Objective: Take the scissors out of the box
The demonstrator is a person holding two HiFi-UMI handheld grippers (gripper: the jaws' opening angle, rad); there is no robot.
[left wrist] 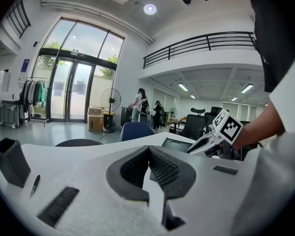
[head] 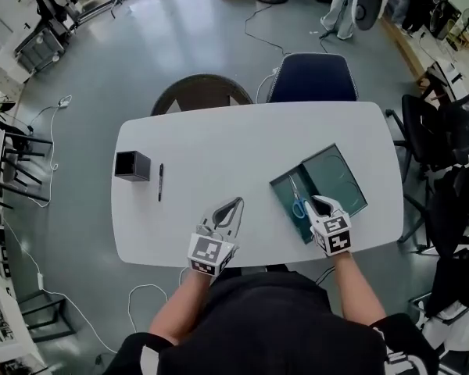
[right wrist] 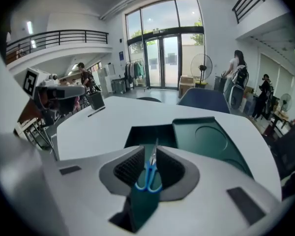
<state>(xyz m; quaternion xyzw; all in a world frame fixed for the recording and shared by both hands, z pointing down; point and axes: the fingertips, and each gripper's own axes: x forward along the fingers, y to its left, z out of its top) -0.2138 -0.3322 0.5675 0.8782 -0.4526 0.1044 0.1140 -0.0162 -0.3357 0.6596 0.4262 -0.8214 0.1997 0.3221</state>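
The green box (head: pixel 284 187) lies open at the right of the white table (head: pixel 219 147), with its lid (head: pixel 340 178) beside it. Blue-handled scissors (head: pixel 298 204) lie flat inside the box, blades pointing away from me. My right gripper (head: pixel 319 204) hovers over the near end of the box. In the right gripper view its jaws stand open, with the scissors' (right wrist: pixel 149 177) handles seen in the gap between the pads (right wrist: pixel 128 167), apparently lying below them on the box floor. My left gripper (head: pixel 233 203) rests near the table's front edge, shut and empty (left wrist: pixel 148 149).
A black square holder (head: pixel 132 166) and a black pen (head: pixel 160 182) sit at the left of the table. A blue chair (head: pixel 310 76) and a dark round chair (head: pixel 202 94) stand at the far side. Black office chairs (head: pixel 442 131) crowd the right. People stand in the background.
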